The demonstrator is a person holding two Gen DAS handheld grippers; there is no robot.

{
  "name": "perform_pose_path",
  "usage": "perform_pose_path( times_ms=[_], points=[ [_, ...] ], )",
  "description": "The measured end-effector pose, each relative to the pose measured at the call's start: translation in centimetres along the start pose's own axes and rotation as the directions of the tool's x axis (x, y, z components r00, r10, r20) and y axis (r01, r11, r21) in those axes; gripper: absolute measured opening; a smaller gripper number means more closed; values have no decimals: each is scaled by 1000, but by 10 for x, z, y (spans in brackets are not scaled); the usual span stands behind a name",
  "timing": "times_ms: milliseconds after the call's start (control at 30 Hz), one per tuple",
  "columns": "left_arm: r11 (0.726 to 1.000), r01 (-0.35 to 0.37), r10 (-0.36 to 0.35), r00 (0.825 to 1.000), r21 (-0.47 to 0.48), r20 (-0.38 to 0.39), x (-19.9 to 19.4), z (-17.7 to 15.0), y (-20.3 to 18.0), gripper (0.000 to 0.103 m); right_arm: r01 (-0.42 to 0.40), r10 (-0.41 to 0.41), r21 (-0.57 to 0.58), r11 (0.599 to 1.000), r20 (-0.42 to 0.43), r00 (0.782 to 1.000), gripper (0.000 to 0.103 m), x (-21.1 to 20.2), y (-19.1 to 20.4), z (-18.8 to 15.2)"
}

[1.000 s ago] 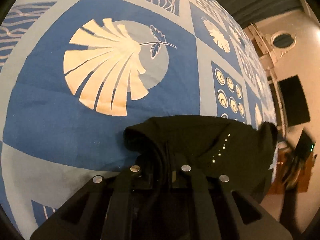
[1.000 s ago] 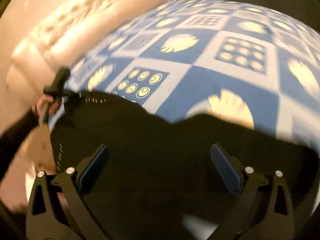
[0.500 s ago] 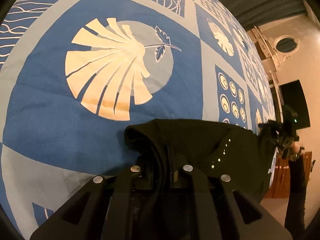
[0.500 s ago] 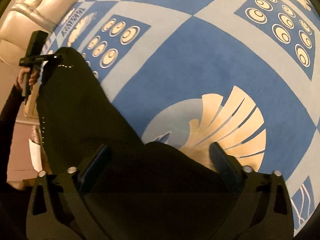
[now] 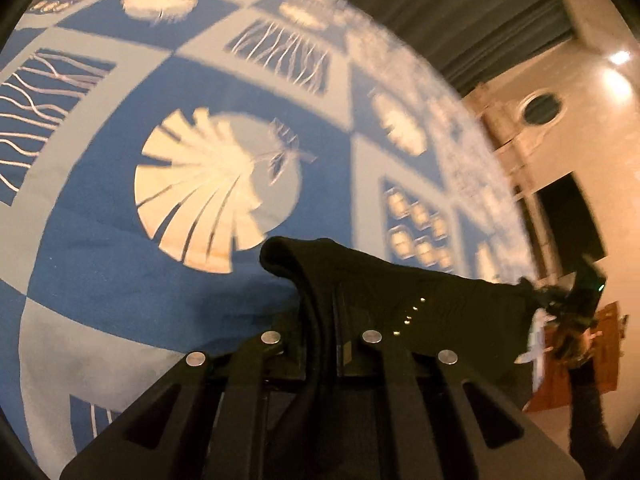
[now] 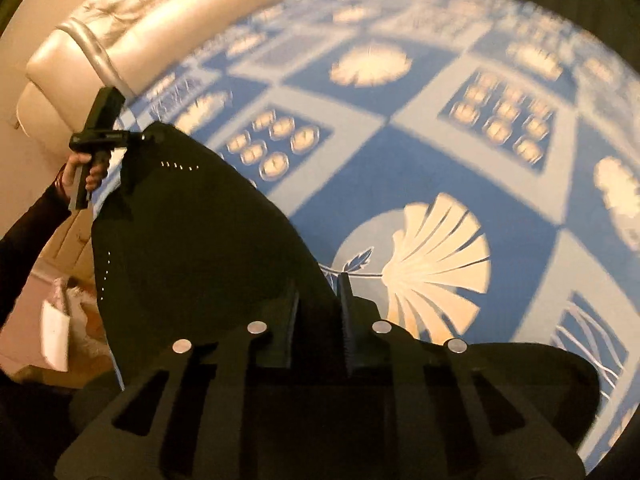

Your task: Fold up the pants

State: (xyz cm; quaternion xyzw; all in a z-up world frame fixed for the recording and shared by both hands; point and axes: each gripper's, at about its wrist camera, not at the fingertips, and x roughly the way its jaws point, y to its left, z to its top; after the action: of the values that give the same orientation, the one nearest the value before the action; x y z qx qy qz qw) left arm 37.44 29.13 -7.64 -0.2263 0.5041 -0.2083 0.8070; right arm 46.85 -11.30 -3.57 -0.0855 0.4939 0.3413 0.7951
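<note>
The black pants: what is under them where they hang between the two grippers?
Under the black pants lies the blue patterned bedspread, with a pale shell print showing beside the cloth edge. Whatever the bedspread carries directly beneath the cloth is covered.

The far bedspread is smeared by motion in both views. The left gripper has its fingertips buried under the pants. The right gripper is small and blurred at the left view's right edge. The pants run off the right view's near edge.

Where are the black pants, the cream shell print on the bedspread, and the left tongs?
black pants (image 6: 192,248), right wrist view, middle of the dark cloth.
cream shell print (image 5: 200,196), left wrist view, centre of the fan.
left tongs (image 6: 138,136), right wrist view, tips on the cloth corner.
</note>
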Motion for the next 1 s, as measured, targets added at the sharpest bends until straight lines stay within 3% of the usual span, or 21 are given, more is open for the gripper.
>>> perform_pose_path(
  times_ms=[200,400,467,533,667,767,800,867,933,1000],
  points=[
    [990,121,-129,986,75,108,-48,-32,-5,9,174,-148,-159,972,160,976,17,-50,69,-65],
    [984,136,-148,984,117,101,-73,-85,13,14,214,-193,-144,966,144,970,18,-41,109,-152],
    [984,144,-154,984,105,92,-80,-107,25,27,203,-189,-114,973,123,974,18,-36,113,-171],
    [989,125,-131,988,80,79,-85,-129,35,49,190,-184,-67,979,94,978,20,-27,115,-191],
    [1000,26,-26,999,9,24,-85,-159,62,54,184,-183,-7,983,64,981,26,-17,120,-215],
    [995,37,-31,997,-97,66,-98,-172,86,54,151,-157,76,986,74,985,36,-22,122,-224],
    [985,60,-44,994,-161,101,-106,-177,96,54,112,-124,132,985,83,989,50,-27,121,-227],
    [964,98,-63,987,-248,146,-116,-183,107,54,54,-80,219,974,114,990,54,-35,118,-233],
    [949,107,-52,981,-298,188,-122,-192,107,54,-56,-4,356,933,167,986,61,-43,109,-240],
    [954,91,-33,979,-287,202,-121,-197,94,54,-188,74,474,860,249,966,66,-48,98,-247]
  ],
)
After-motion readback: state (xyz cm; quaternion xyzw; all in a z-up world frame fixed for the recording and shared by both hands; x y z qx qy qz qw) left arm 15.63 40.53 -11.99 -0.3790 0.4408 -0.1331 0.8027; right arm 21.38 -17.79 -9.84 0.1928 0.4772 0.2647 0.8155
